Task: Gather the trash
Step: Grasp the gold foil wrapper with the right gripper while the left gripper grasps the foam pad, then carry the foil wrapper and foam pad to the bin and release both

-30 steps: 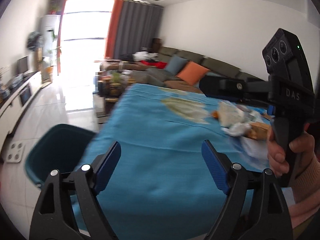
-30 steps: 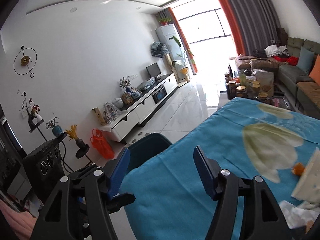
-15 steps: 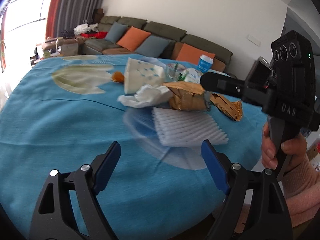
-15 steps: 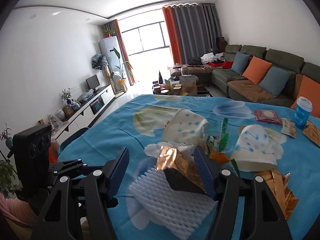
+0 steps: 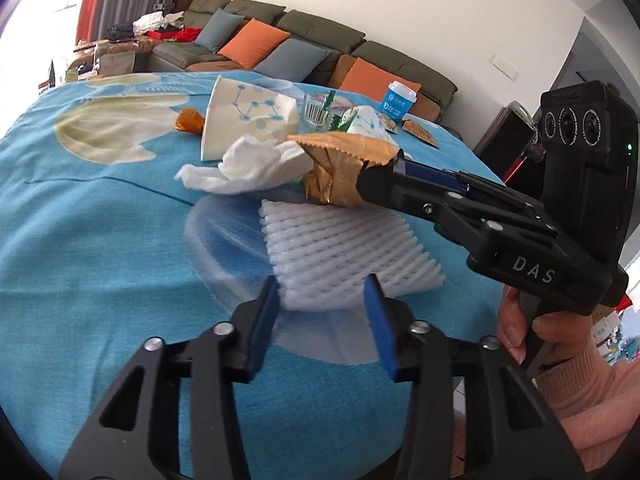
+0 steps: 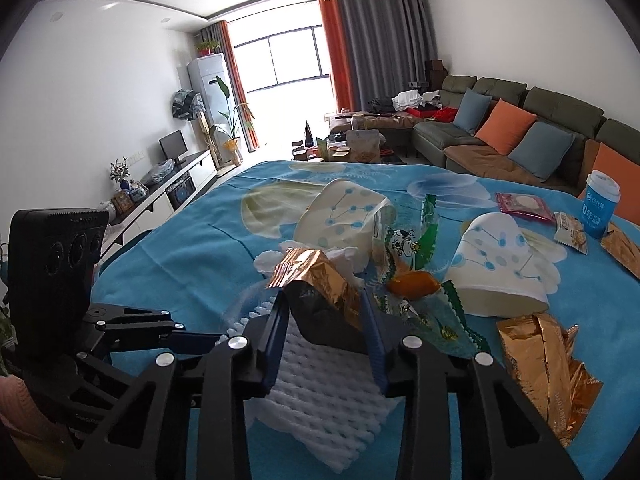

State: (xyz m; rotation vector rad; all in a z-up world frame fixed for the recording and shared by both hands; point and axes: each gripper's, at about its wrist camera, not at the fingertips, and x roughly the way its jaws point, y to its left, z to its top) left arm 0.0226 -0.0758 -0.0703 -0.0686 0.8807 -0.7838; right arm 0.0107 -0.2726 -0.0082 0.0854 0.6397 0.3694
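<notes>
Glass (image 5: 316,113) holds green wrappers between two tipped-over paper cups (image 5: 244,114).

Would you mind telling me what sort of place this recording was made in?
Most likely a home living room: a long sectional sofa with orange and blue cushions, a TV console along the wall, and curtained windows behind a table covered in a blue cloth.

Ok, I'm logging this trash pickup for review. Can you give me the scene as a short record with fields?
surface: table under a blue cloth
left gripper: jaws have just been closing around the edge of the white foam net
right gripper: jaws have just been closing around the gold foil wrapper
other trash: crumpled tissue, two tipped paper cups
upright: blue cup
</notes>
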